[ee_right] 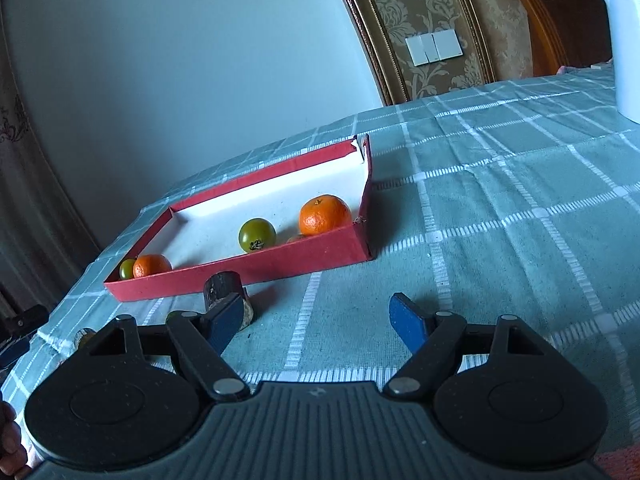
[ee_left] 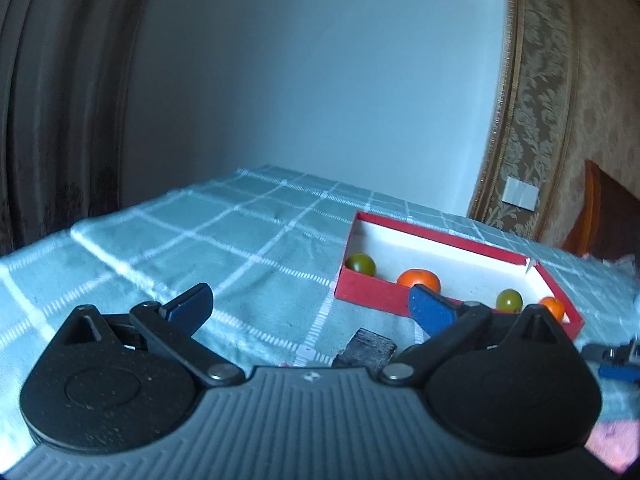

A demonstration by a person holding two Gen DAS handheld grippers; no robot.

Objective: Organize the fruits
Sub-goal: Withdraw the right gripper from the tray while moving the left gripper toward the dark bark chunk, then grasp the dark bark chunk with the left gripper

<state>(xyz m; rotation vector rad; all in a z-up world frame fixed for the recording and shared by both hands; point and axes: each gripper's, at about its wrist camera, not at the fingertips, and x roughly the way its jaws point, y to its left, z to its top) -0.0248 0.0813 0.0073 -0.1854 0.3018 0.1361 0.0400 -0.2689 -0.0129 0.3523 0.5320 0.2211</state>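
Note:
A shallow red box (ee_left: 372,290) with a white inside lies on the checked cloth; it also shows in the right wrist view (ee_right: 280,258). It holds two oranges (ee_left: 419,280) (ee_right: 324,215) and two green fruits (ee_left: 361,264) (ee_right: 257,235). A dark stubby piece (ee_right: 222,290) lies on the cloth just in front of the box, by my right gripper's left finger; it also shows in the left wrist view (ee_left: 366,348). My left gripper (ee_left: 310,306) is open and empty, left of the box. My right gripper (ee_right: 320,318) is open and empty, in front of the box.
The table is covered by a green checked cloth (ee_left: 208,240). A white jug (ee_right: 622,36) stands at the far right. A wooden headboard (ee_right: 560,20) and papered wall with a switch plate (ee_right: 434,48) lie beyond. The other gripper's blue tip (ee_left: 618,360) shows at right.

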